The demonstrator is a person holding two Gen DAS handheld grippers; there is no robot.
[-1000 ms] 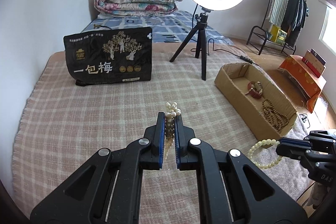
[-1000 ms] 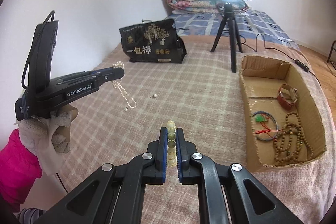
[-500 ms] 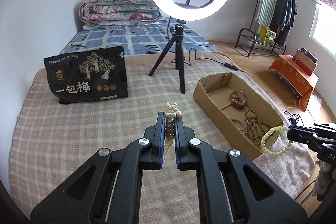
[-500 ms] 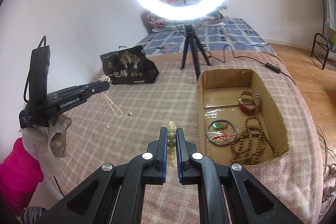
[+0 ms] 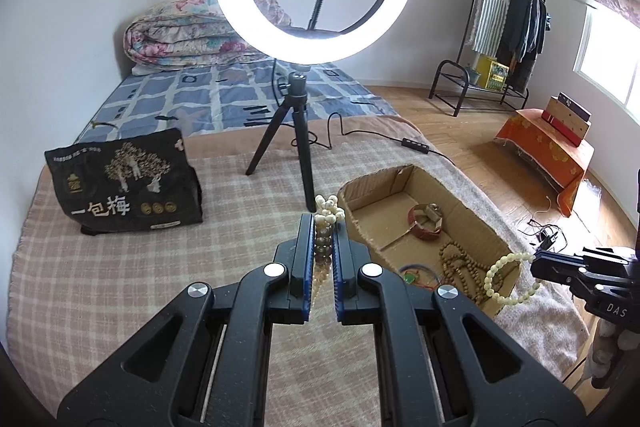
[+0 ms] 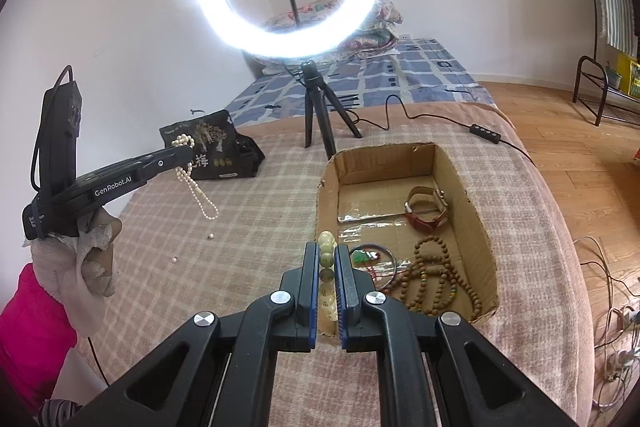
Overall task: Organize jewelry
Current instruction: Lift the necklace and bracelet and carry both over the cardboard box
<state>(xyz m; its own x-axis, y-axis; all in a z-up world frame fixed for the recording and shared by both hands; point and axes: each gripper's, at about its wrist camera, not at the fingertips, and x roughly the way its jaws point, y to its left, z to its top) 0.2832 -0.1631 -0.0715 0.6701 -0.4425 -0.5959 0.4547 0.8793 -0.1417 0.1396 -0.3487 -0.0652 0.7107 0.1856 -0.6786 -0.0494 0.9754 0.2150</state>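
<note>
My left gripper (image 5: 323, 227) is shut on a white pearl necklace (image 5: 327, 207), whose strand dangles from the same gripper (image 6: 185, 151) as the pearl necklace (image 6: 200, 198) in the right wrist view. My right gripper (image 6: 327, 254) is shut on a pale green bead bracelet (image 6: 326, 247), which hangs as a loop (image 5: 507, 279) from that gripper (image 5: 538, 261) in the left wrist view. Just right of both grippers lies an open cardboard box (image 6: 474, 211) holding a brown-strapped watch (image 6: 426, 211), a wooden bead string (image 6: 434, 275) and a thin bangle (image 6: 374, 261).
A ring light on a tripod (image 5: 298, 131) stands behind the box (image 5: 460, 205), its cable (image 6: 440, 121) trailing right. A black snack bag (image 5: 124, 183) stands at the left. Two loose pearls (image 6: 209, 236) lie on the checked blanket (image 6: 248, 227). The bed edge drops off to the right.
Both grippers have risen and swung right toward the box with their jewelry still clamped. The box now sits directly ahead of the right gripper and close beside the left one.
</note>
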